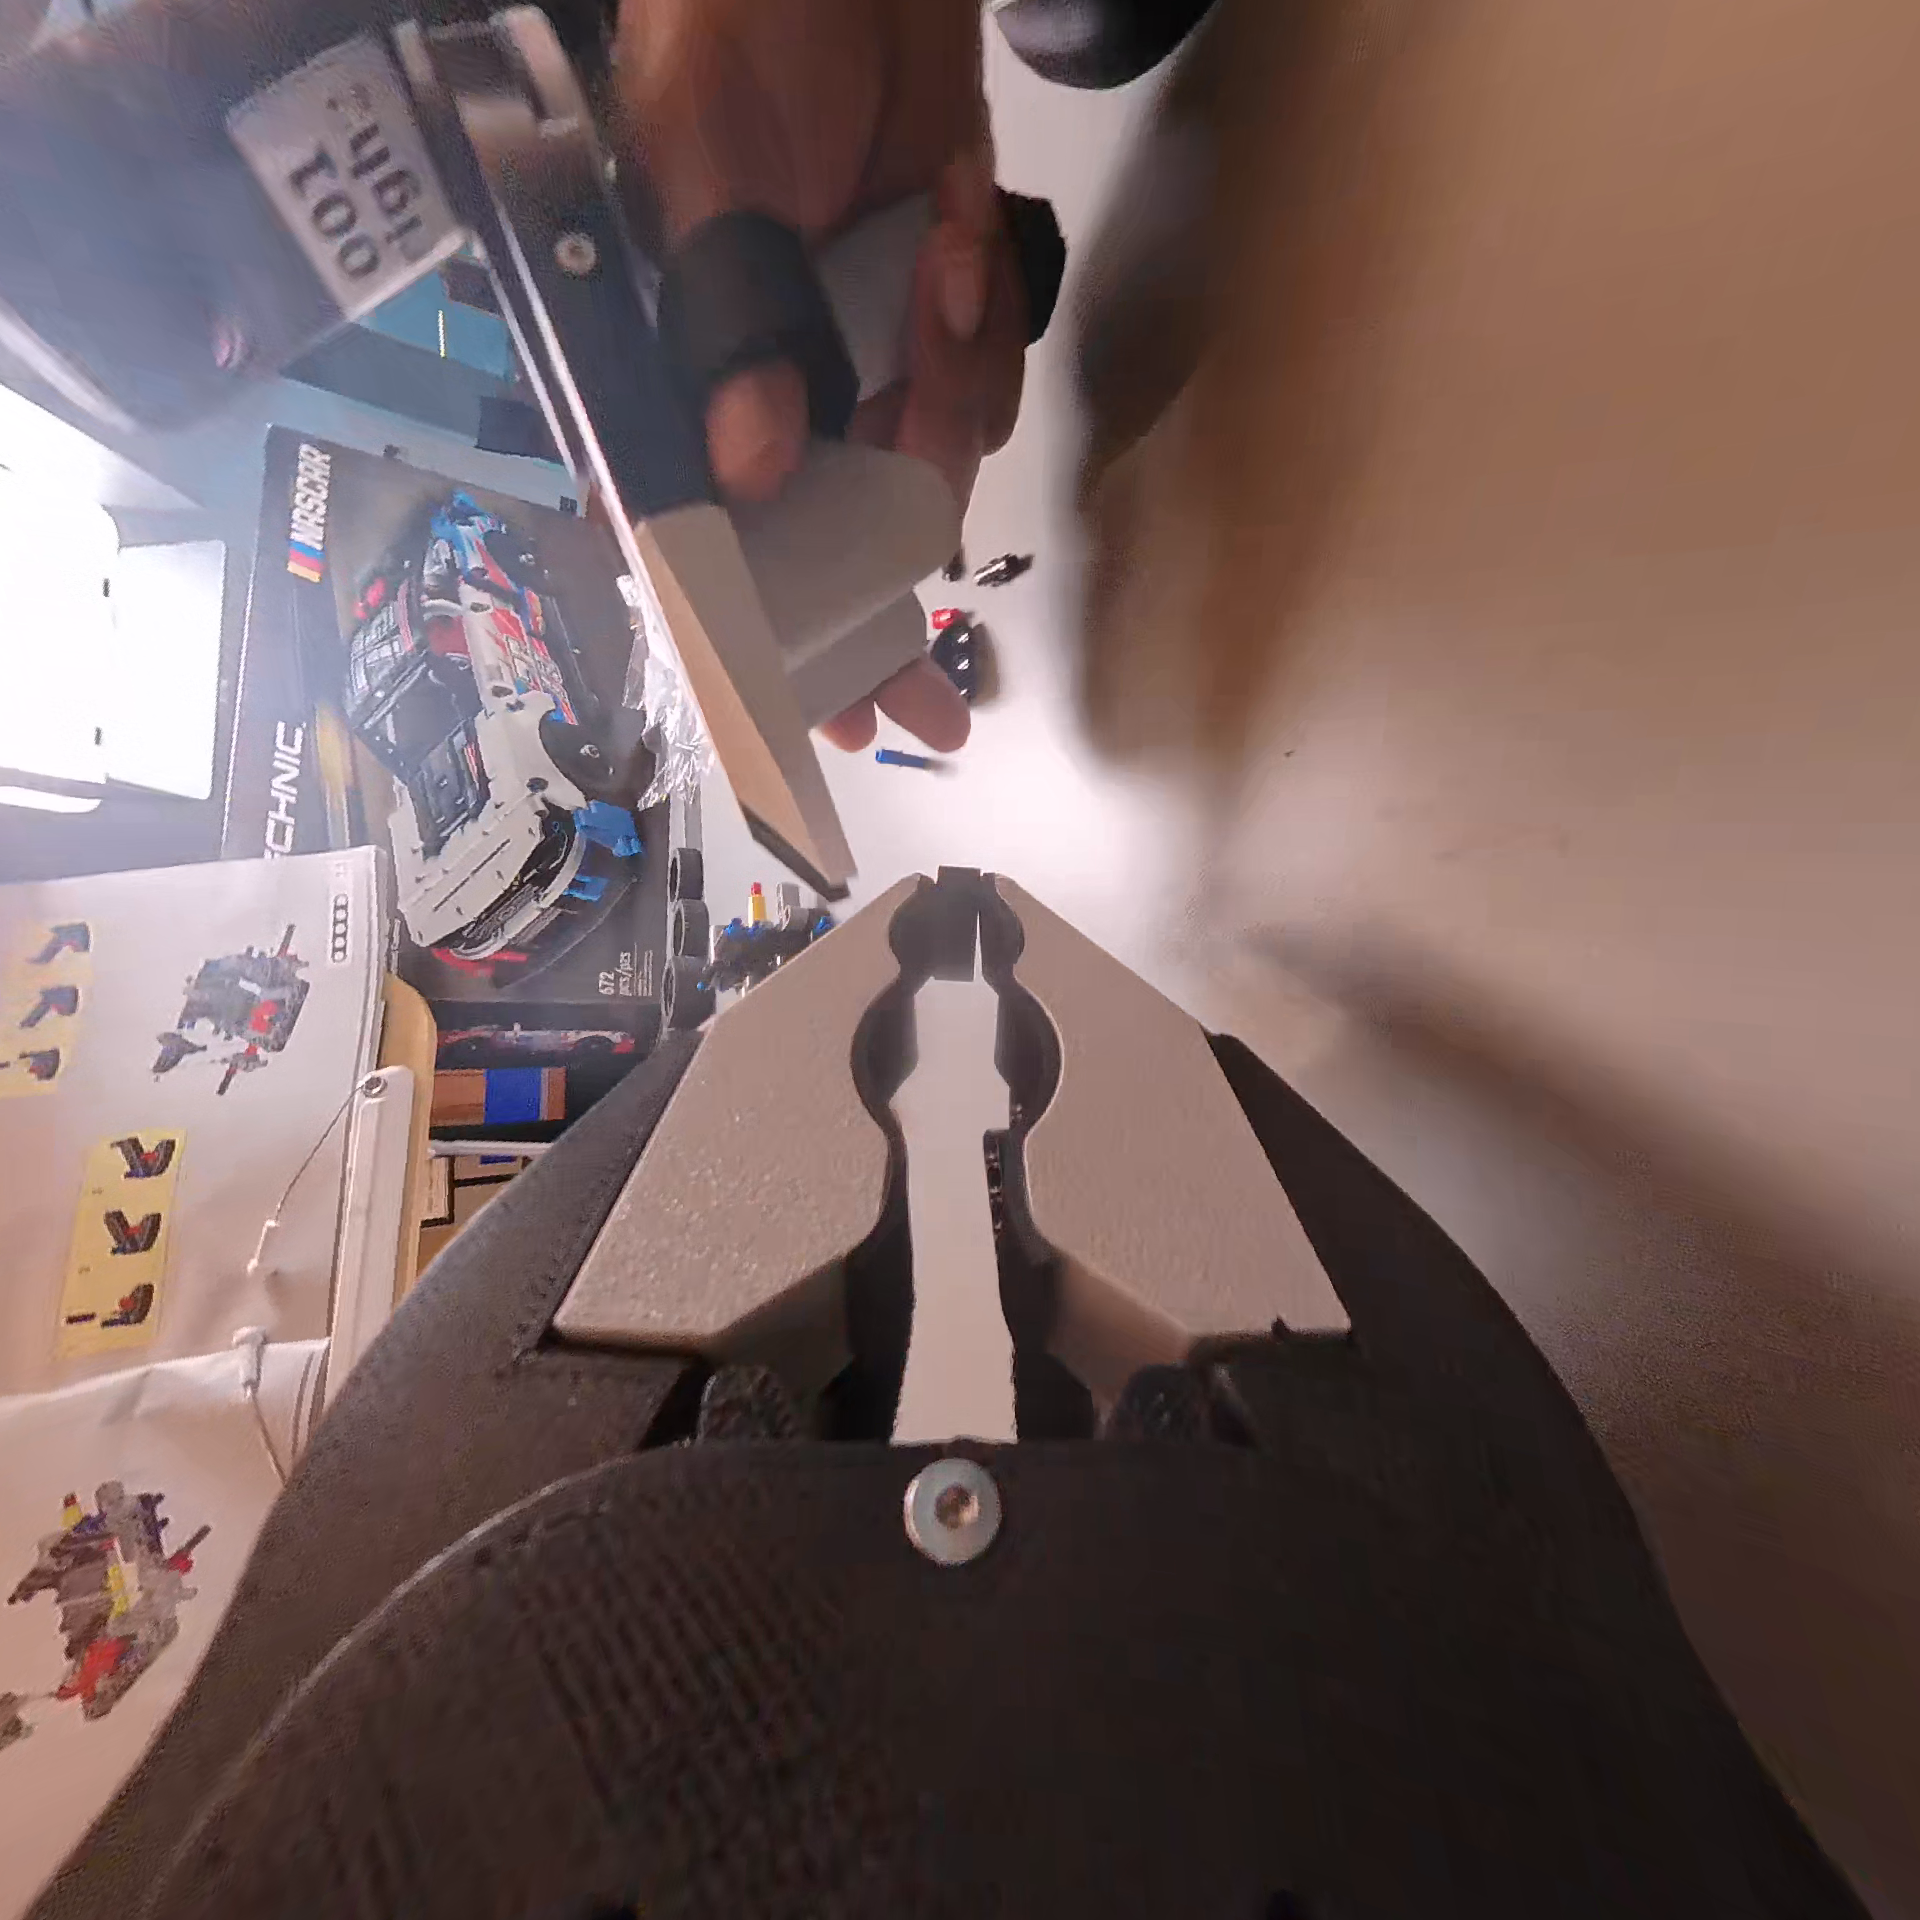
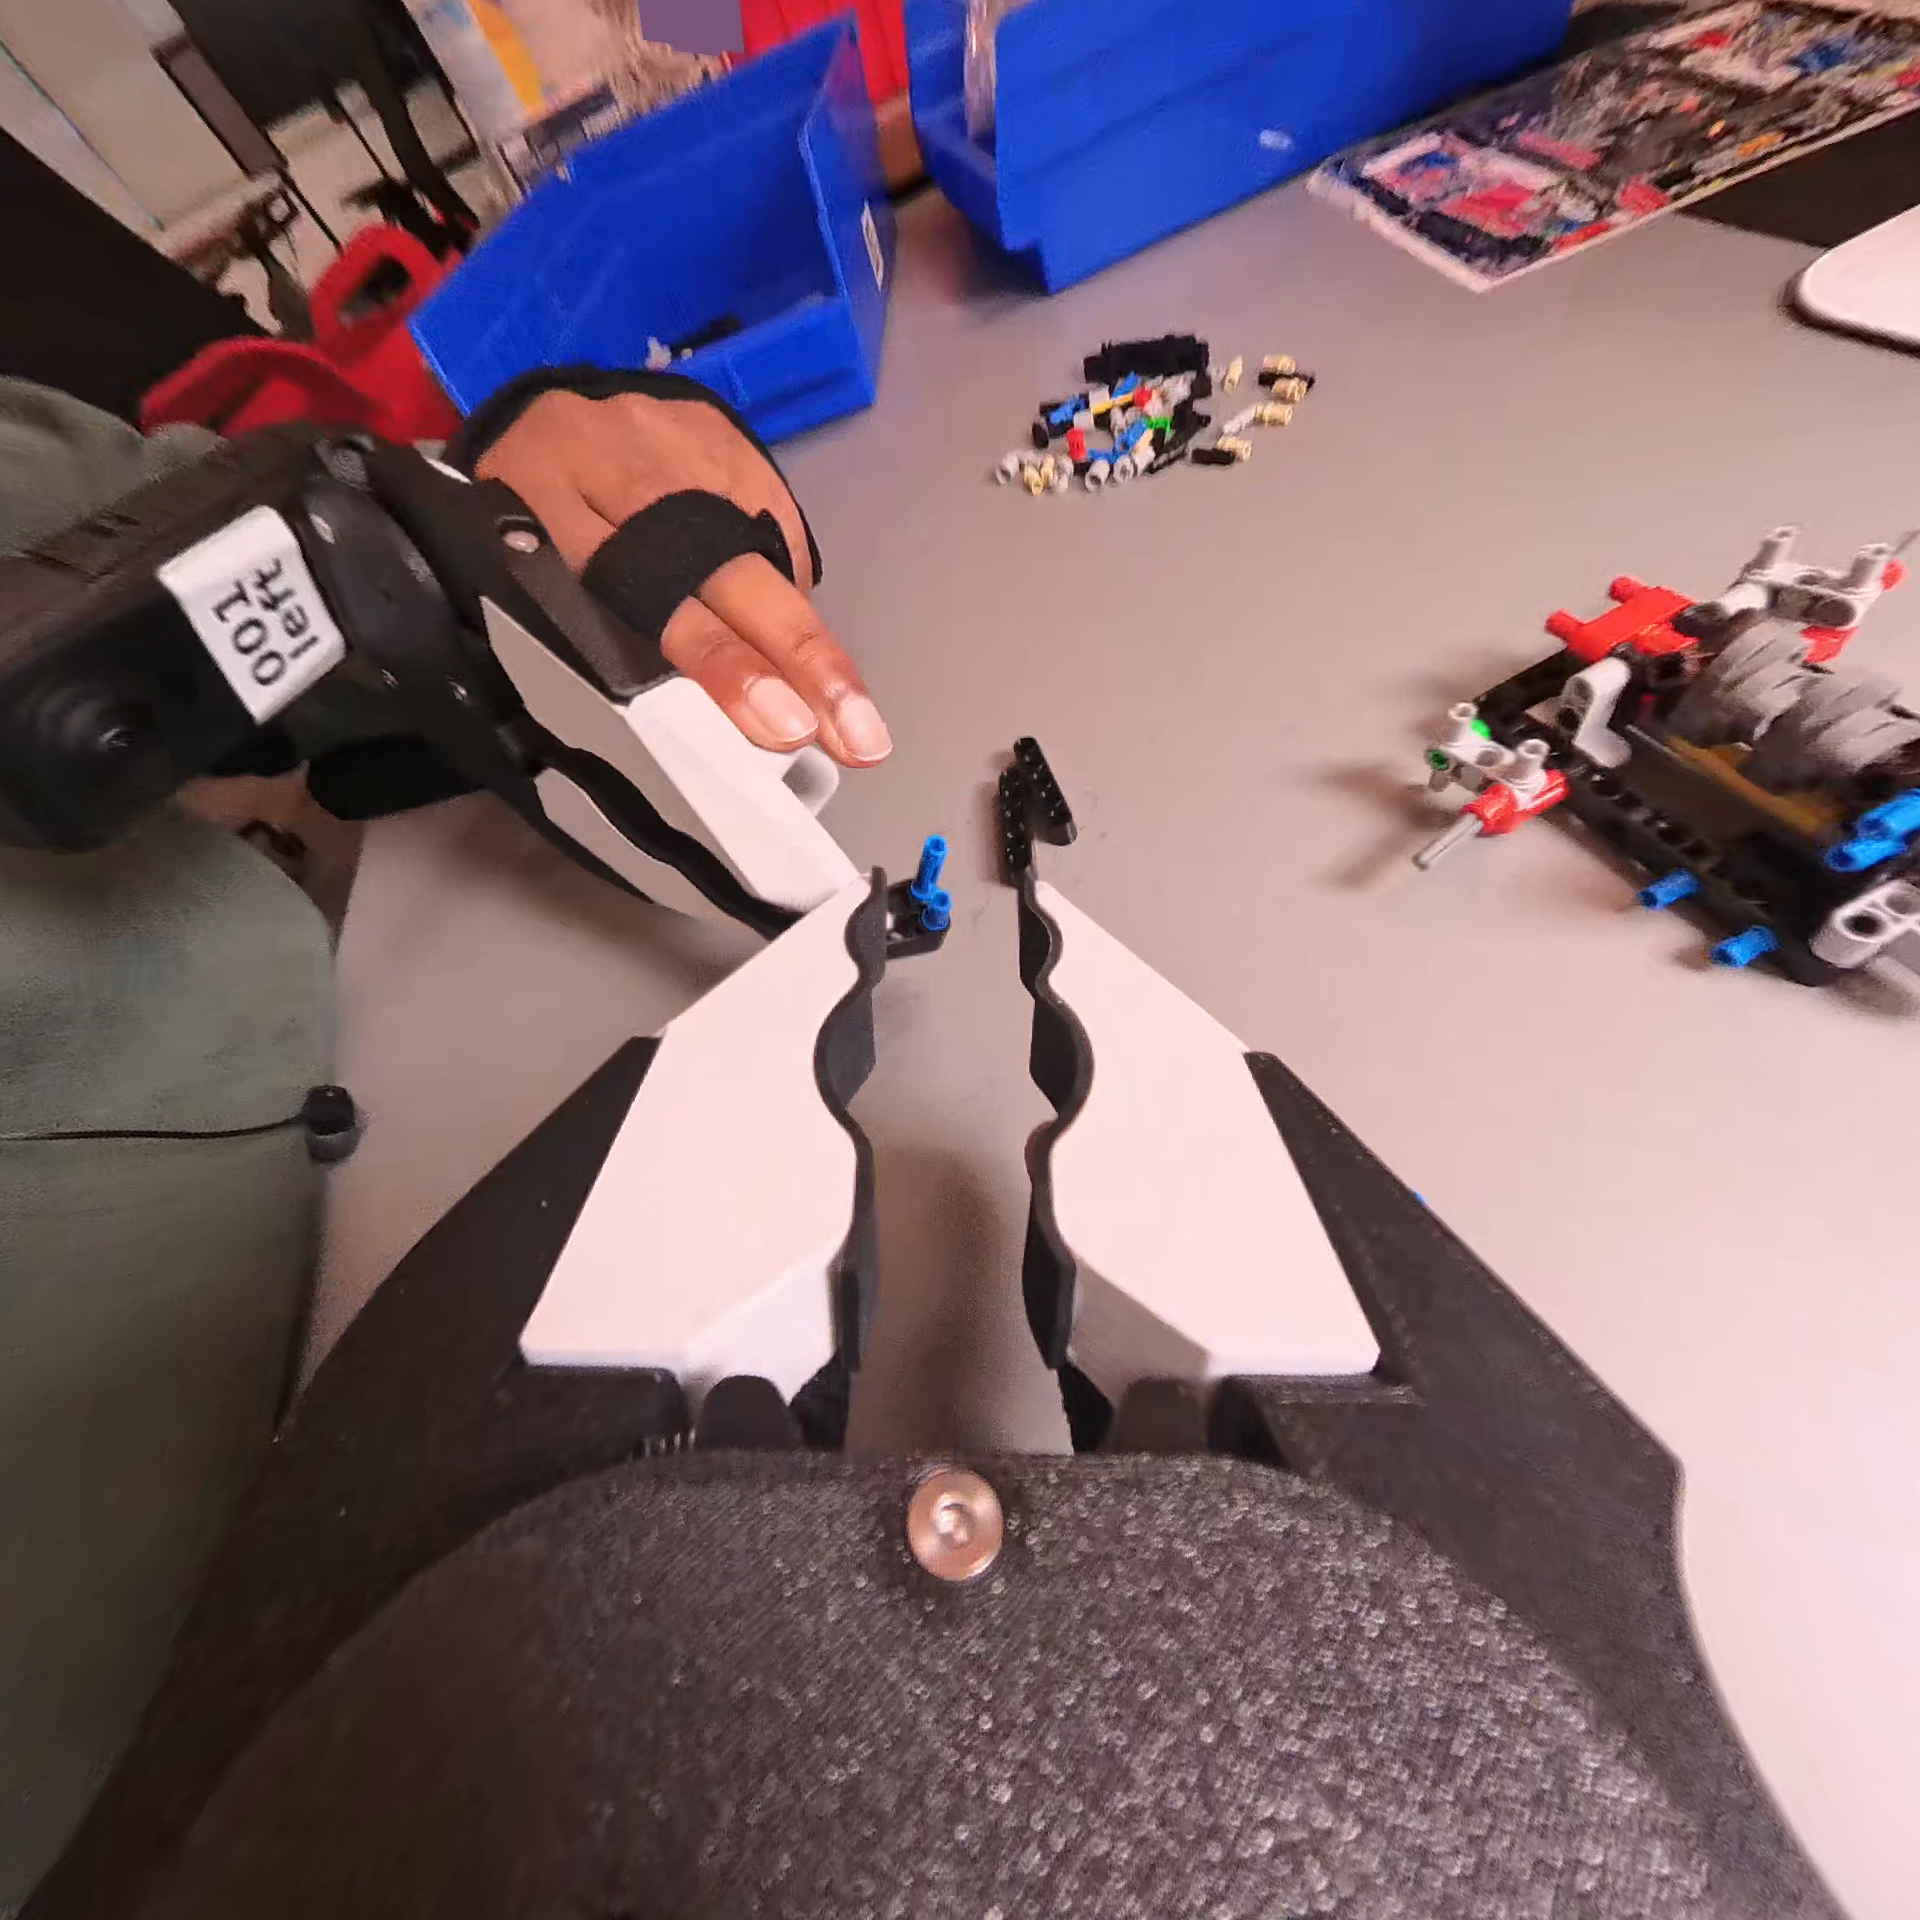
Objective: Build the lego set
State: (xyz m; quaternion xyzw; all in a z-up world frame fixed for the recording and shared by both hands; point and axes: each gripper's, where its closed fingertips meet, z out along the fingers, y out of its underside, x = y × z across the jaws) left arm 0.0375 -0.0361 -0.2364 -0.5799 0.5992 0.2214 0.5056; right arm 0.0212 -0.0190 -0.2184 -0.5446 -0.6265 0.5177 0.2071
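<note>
My left gripper (image 1: pixel 961 896) is shut on a small black piece (image 1: pixel 956 930) at its tips. In the right wrist view it (image 2: pixel 844 881) comes in from the left, and the black piece with blue pins (image 2: pixel 923 902) sits at its tip, between the jaws of my right gripper (image 2: pixel 948 885), which is open. A black holed beam (image 2: pixel 1034 805) lies on the grey table (image 2: pixel 1299 1091) just beyond my right fingertip. A partly built black, red and grey chassis (image 2: pixel 1704 790) lies to the right. In the left wrist view, one of the right gripper's fingers (image 1: pixel 748 707) reaches close to my left tips.
A pile of small loose parts (image 2: pixel 1153 416) lies farther back. Two blue bins (image 2: pixel 675 239) (image 2: pixel 1226 114) stand behind it. The set's box (image 1: pixel 447 727) and an open instruction booklet (image 1: pixel 187 1143) lie to the left. Loose black and red pieces (image 1: pixel 961 644) and a blue pin (image 1: pixel 904 758) lie ahead. My left and right fingertips are right by each other.
</note>
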